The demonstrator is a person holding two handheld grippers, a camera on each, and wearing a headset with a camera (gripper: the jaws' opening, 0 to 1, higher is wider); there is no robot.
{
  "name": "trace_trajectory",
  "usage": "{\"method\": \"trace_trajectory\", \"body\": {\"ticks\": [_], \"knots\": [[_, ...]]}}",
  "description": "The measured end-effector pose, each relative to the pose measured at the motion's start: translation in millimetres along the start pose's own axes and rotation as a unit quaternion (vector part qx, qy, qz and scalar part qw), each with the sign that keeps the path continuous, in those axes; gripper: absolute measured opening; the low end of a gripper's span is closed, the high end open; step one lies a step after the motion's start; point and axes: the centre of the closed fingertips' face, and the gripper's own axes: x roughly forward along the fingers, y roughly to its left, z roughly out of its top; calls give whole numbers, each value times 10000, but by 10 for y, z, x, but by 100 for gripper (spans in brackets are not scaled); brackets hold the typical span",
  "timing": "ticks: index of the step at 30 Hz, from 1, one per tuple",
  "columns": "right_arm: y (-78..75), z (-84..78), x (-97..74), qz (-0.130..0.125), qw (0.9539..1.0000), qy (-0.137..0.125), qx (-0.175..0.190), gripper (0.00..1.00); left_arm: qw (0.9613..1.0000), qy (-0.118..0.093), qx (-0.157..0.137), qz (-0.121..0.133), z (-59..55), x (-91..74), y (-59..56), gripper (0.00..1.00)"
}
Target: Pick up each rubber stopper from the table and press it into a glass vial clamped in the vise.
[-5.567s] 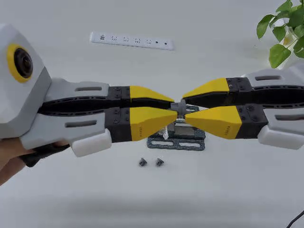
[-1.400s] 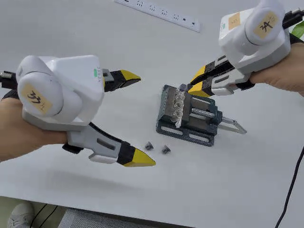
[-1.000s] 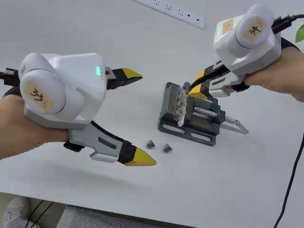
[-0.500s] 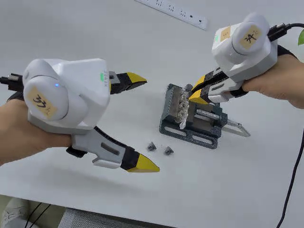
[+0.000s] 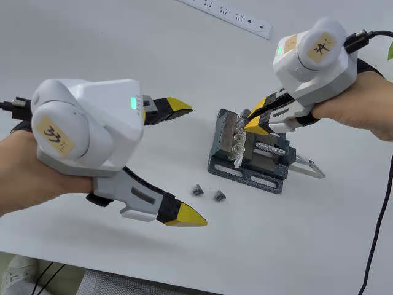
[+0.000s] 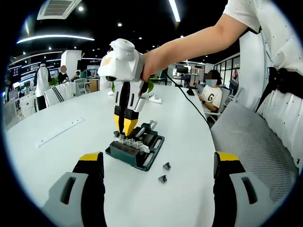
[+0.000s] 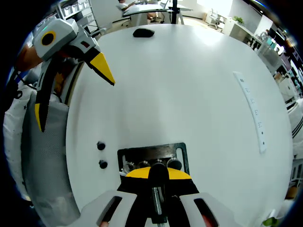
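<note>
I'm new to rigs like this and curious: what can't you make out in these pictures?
- Head view: the clear glass vials in the dark metal vise are too small and glinting to count.
- Right gripper view: the right tongs cover the spot with their yellow tips, so a gripped stopper cannot be confirmed.
- All views: the two loose dark grey rubber stoppers on the white table are too small to tell which way up.

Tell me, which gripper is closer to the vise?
Right. The right gripper has its tips over the top of the vise, at the vials. The left gripper hangs open off to the side, near two loose stoppers.
</note>
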Motion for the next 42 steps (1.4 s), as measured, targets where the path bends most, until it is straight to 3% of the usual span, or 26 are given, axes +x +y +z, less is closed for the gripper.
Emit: {"method": "trace_trajectory", "body": {"ticks": [14,26,42], "knots": [[19,13,12,-19,9996,231,-168,5,10000,-64,-37,17,17,-13,17,95],[33,23,27,-36,9992,374,-98,5,9999,-104,-62,-11,38,9,6,94],[22,18,26,-39,9995,275,-173,7,9999,-97,-87,-18,21,-5,4,93]]}}
